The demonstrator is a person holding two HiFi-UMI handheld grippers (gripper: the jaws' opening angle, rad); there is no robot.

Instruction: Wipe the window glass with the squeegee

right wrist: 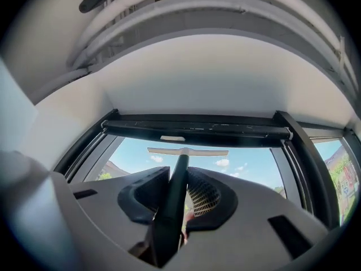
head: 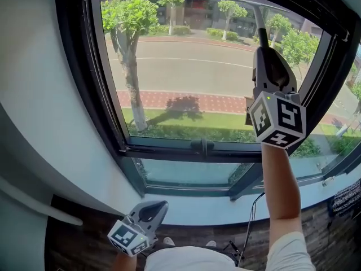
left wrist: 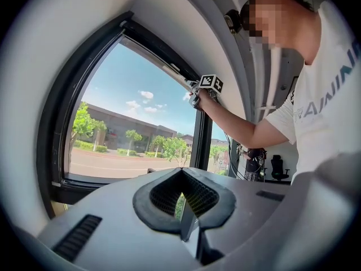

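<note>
The only legible lettering is on the person's white T-shirt point(left wrist: 324, 151), seen in the left gripper view. Grey-blue capitals run across the chest and are cut off by the picture's edge; "AININ" can be made out (the letter before it looks like an R). The right gripper's marker cube point(head: 277, 120) and the left gripper's marker cube point(head: 131, 239) carry black-and-white square patterns, coded blocks rather than letters or digits. In the right gripper view a small red-and-white sign point(right wrist: 345, 186) stands outside the glass, too small to read.
</note>
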